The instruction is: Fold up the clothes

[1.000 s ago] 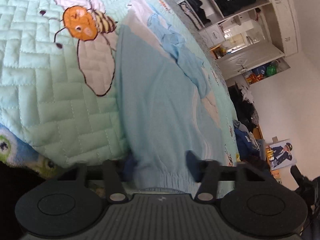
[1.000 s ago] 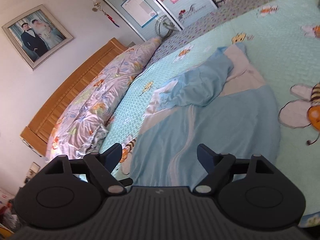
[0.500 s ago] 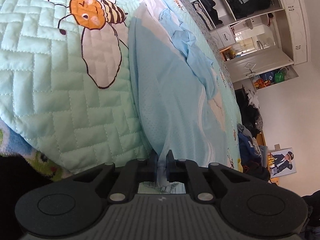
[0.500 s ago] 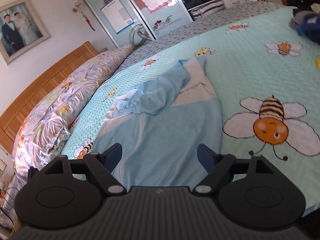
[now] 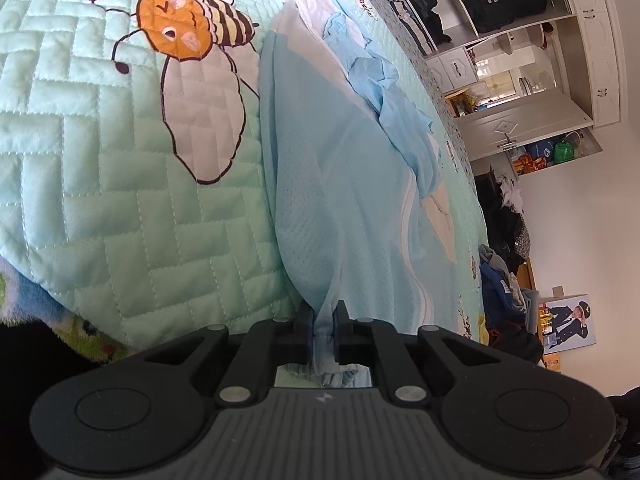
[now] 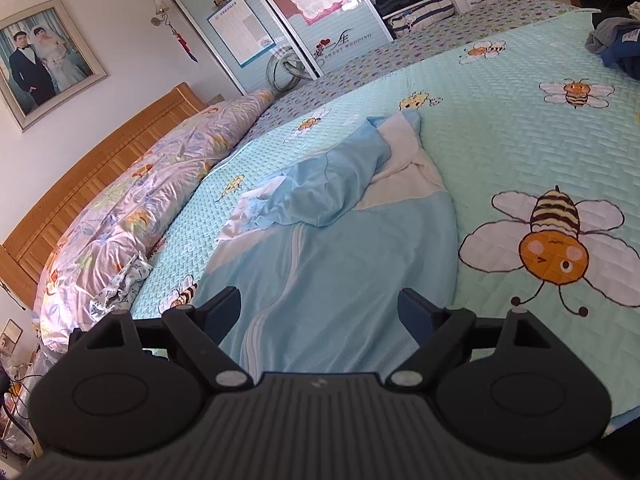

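A light blue garment (image 5: 340,200) with white stripes lies spread on the bee-patterned quilt (image 5: 120,208), a sleeve bunched across its far end. My left gripper (image 5: 324,320) is shut on the elastic hem at the near edge, and the cloth puckers between the pads. In the right wrist view the same garment (image 6: 340,280) stretches away from me. My right gripper (image 6: 320,308) hovers over its near part with jaws wide and opening. Cloth lies below the gap, and the pads do not press on it.
A floral duvet (image 6: 132,220) is heaped along the wooden headboard (image 6: 92,172) on the left. A pile of dark clothes (image 6: 616,44) sits at the quilt's far right corner. Wardrobe shelves (image 5: 500,12) and doors stand beyond the bed.
The left gripper went from open around the hem to shut on it and has stayed so. The right gripper swung and dropped a little, so the garment now sits centred between its fingers.
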The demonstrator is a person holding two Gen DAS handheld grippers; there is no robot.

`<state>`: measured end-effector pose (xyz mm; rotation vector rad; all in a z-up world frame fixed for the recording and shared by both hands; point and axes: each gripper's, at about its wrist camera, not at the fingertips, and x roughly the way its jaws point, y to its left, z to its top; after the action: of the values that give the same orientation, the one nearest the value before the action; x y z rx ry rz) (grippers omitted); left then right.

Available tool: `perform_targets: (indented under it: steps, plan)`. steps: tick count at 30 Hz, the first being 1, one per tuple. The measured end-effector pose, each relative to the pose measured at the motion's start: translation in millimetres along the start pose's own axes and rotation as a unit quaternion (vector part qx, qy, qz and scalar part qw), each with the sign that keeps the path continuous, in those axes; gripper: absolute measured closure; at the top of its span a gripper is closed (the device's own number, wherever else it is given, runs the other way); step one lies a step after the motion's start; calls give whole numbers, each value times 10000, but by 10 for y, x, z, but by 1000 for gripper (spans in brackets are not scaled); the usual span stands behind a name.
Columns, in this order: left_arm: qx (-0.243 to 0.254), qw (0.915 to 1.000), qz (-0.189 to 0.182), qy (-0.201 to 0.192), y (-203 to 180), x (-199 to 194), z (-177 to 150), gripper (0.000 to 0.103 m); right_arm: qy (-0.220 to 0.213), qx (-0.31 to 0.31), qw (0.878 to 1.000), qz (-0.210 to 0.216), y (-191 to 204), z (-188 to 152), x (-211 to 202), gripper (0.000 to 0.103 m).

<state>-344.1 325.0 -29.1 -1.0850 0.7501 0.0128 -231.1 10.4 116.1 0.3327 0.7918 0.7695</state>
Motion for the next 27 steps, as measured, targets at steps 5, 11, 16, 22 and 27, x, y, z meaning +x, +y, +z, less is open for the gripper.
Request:
perform_targets:
  steps: [5,11,16,22,27]
  plan:
    - [75,9997,-159,-180,-81,-13,34,95,516,461,9976,-17,-226,-146,177,15]
    - [83,9993,-248,-250,-152,-16,63,95,564,1363,9891,52,-645,-394,179,16]
    - [98,9991,-268,-321,-223,-26,94,95,559,1594,9854,197,-791,-478,195,21]
    - [81,9995,-199,-249,-249,-17,112,95,645,1781,9803,569,-851,-556,335,26]
    - [-39,9996,-185,-198,-219,22,132,95,524,2288,9683,858,-974,-576,391,26]
